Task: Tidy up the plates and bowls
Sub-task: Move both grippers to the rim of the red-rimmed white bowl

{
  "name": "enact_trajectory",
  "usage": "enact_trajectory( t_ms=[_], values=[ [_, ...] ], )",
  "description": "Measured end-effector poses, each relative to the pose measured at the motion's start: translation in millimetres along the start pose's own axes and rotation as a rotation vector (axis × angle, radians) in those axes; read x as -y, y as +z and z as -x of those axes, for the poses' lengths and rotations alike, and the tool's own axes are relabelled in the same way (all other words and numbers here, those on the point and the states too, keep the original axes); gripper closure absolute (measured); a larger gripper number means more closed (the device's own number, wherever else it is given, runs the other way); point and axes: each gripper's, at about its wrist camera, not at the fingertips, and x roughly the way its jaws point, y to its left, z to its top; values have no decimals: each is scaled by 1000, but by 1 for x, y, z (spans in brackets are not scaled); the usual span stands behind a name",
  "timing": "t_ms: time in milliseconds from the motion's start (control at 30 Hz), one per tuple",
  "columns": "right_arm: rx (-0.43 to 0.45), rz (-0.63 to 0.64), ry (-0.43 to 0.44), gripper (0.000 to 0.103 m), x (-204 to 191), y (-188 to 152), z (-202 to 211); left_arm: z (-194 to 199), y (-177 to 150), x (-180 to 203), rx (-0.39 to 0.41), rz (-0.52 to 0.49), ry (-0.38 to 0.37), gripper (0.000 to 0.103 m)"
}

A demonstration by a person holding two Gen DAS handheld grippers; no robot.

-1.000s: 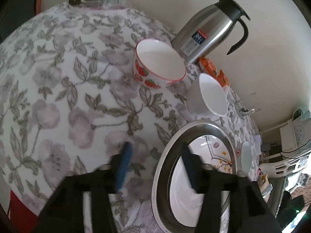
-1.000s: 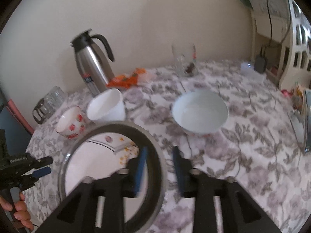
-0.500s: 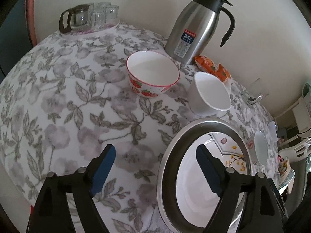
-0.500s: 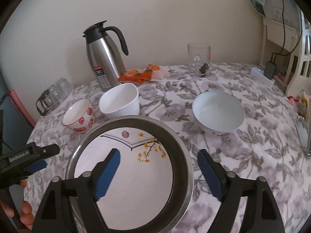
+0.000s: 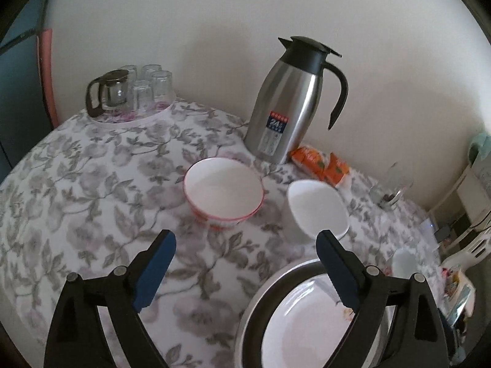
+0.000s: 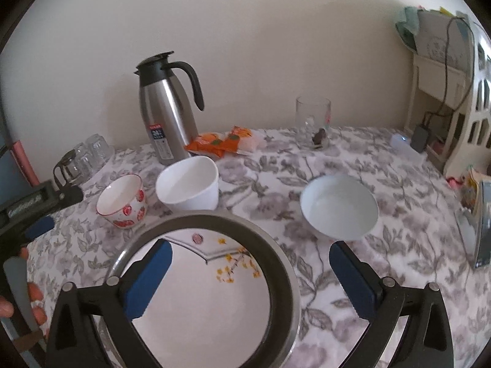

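Note:
A white plate with yellow flowers (image 6: 211, 288) lies inside a steel rimmed dish (image 6: 285, 263) at the table's near edge; both show in the left wrist view, plate (image 5: 307, 322), dish rim (image 5: 260, 288). Behind stand a strawberry-pattern bowl (image 6: 122, 201) (image 5: 224, 187), a plain white bowl (image 6: 188, 184) (image 5: 319, 208) and a pale blue bowl (image 6: 339, 210) (image 5: 405, 260). My right gripper (image 6: 250, 276) is open and empty above the dish's right rim. My left gripper (image 5: 245, 266) is open and empty, left of the dish, in front of the strawberry bowl.
A steel thermos jug (image 6: 167, 110) (image 5: 288, 101) stands by the wall with orange snack packets (image 6: 224, 142) beside it. A tray of glasses and a small glass pot (image 5: 129, 92) sits back left. A glass mug (image 6: 313, 125) stands back right. A white shelf (image 6: 454, 92) is right.
Both grippers have opened wide and pulled back and up from the steel dish, which rests on the table. Both views have tilted up toward the wall.

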Motion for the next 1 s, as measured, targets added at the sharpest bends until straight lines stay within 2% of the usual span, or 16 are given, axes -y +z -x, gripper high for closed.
enact_trajectory(
  t_ms=[167, 333, 400, 533, 700, 767, 833, 900, 1000],
  values=[
    [32, 31, -24, 0, -9, 10, -4, -11, 17, -8, 28, 23, 7, 10],
    [41, 83, -9, 0, -22, 24, -11, -22, 36, -17, 36, 31, 21, 10],
    [21, 92, 27, 0, -29, 34, -16, -30, 44, -24, 13, 39, 15, 10],
    [-31, 70, 150, 0, -44, 62, -22, -46, 58, -52, -23, 121, -9, 10],
    [-60, 32, 262, 0, -72, 98, -31, -68, 65, -82, -53, 201, -27, 10],
    [-90, 10, 296, 5, -88, 112, -43, -79, 66, -92, -73, 227, -45, 10],
    [-129, -10, 319, 18, -102, 119, -57, -88, 66, -100, -92, 246, -46, 10],
    [-179, -20, 331, 26, -119, 120, -74, -95, 66, -106, -101, 261, -61, 11],
    [-240, -6, 317, 32, -143, 114, -98, -104, 67, -114, -115, 284, -90, 11]
  ],
)
